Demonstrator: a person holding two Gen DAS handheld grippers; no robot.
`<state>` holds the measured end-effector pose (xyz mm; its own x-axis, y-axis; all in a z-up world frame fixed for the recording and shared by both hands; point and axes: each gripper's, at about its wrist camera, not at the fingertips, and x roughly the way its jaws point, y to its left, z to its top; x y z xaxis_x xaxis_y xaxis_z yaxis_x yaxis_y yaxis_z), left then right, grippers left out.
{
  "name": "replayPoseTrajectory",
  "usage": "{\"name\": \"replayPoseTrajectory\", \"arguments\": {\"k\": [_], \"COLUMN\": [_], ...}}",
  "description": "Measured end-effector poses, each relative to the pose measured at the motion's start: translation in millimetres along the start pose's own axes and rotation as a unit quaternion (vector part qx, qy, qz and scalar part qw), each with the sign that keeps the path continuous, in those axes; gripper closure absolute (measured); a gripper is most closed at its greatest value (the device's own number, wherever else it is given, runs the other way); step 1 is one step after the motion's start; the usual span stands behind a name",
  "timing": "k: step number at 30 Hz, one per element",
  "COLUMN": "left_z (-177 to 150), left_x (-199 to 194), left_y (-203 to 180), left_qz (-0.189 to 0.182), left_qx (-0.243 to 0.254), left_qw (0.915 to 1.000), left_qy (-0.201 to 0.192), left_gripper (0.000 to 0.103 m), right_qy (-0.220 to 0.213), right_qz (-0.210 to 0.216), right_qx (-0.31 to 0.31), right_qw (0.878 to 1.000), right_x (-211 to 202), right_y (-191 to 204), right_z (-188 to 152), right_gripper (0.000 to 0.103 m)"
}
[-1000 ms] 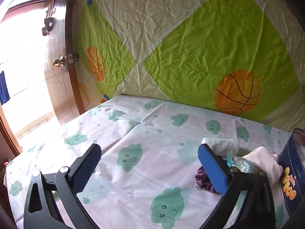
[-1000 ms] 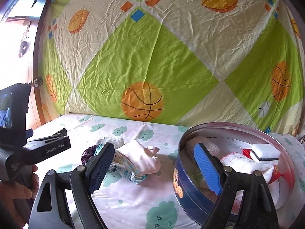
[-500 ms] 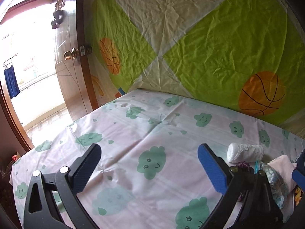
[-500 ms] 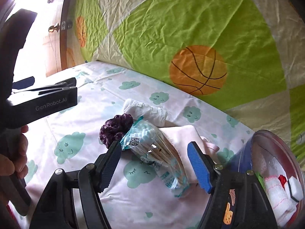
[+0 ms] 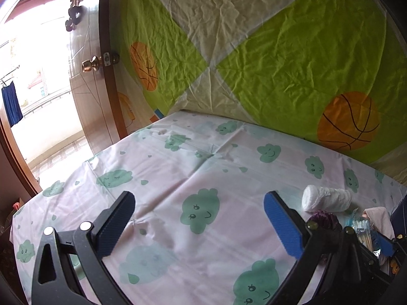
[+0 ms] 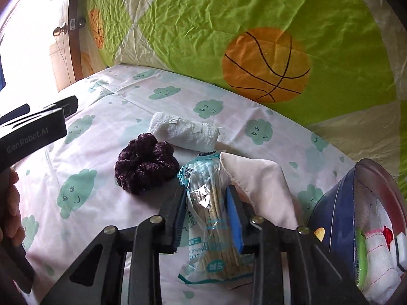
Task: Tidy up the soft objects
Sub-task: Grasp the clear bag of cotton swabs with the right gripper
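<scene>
Closing, the right tool (image 6: 206, 203) pinches a cotton-swab bag (image 6: 203, 190).

A bed (image 6: 106, 152) under a cloud-print sheet carries a white gauze roll (image 6: 185, 132), a dark purple scrunchie (image 6: 145, 165) just beside it, a bag of cotton swabs (image 6: 208, 203), a pink cloth (image 6: 264, 183) and a blue round tin (image 6: 333, 208).

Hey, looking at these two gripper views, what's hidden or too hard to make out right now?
- Blue tin, right wrist view: cut off by the frame's right edge, so its contents show only in part.
- Pink cloth, right wrist view: its near part lies behind the right gripper, whose jaws are closing around the cotton swab bag.
- Purple scrunchie, left wrist view: half hidden behind the open left gripper.
- Bag's print: too small to read.
</scene>
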<state>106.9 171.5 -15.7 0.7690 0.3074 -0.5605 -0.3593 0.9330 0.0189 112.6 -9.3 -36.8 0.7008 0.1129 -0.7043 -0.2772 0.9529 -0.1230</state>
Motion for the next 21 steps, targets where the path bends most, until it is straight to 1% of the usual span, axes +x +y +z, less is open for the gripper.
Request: {"name": "replayPoseTrajectory", "arguments": {"k": [3, 6, 8, 10, 13, 15, 17, 18, 20, 21], "left_z": [-0.1, 0.5, 0.5, -0.1, -2.4, -5.7, -9.8, -10.9, -12.9, -13.7], "left_x": [-1.9, -6.0, -10.1, -13.9, -18.5, -19.7, -20.1, -20.9, -21.9, -20.5], "left_y": [-0.7, -3.4, -8.1, -14.9, -29.6, -41.8, -55.3, -60.8, -69.4, -73.9], "left_qz": [-0.008, -0.03, -0.048, -0.079, -0.135, -0.157, -0.168, -0.166, -0.165, -0.168], "left_qx": [0.003, 0.009, 0.02, 0.034, 0.061, 0.082, 0.11, 0.121, 0.132, 0.135], "left_qw": [1.0, 0.9995, 0.9985, 0.9961, 0.9889, 0.9842, 0.9797, 0.9787, 0.9774, 0.9763], "left_qy": [-0.002, -0.01, -0.017, -0.02, -0.013, -0.006, 0.005, 0.006, 0.011, 0.019], "left_gripper": [0.001, 0.001, 0.001, 0.001, 0.001, 0.001, 0.001, 0.003, 0.003, 0.006], "right_qy": [-0.038, -0.087, -0.111, -0.135, -0.17, -0.191, -0.213, -0.22, -0.225, -0.225], "right_qz": [0.037, 0.078, 0.082, 0.067, 0.031, 0.002, -0.038, -0.056, -0.07, -0.073], "right_qx": [0.034, 0.074, 0.093, 0.106, 0.128, 0.134, 0.126, 0.122, 0.122, 0.125], "right_qw": [0.998, 0.99, 0.986, 0.983, 0.977, 0.972, 0.968, 0.966, 0.964, 0.963], "right_x": [-18.7, -43.9, -60.7, -78.8, -108.6, -126.1, -139.3, -144.3, -150.2, -150.5], "right_y": [-7.4, -14.0, -17.6, -22.8, -35.5, -44.7, -50.0, -54.8, -62.7, -67.3], "right_z": [-5.6, -15.2, -21.4, -26.1, -36.8, -46.7, -55.9, -60.3, -66.0, -67.5], "right_gripper": [0.075, 0.075, 0.075, 0.075, 0.075, 0.075, 0.075, 0.075, 0.075, 0.075]}}
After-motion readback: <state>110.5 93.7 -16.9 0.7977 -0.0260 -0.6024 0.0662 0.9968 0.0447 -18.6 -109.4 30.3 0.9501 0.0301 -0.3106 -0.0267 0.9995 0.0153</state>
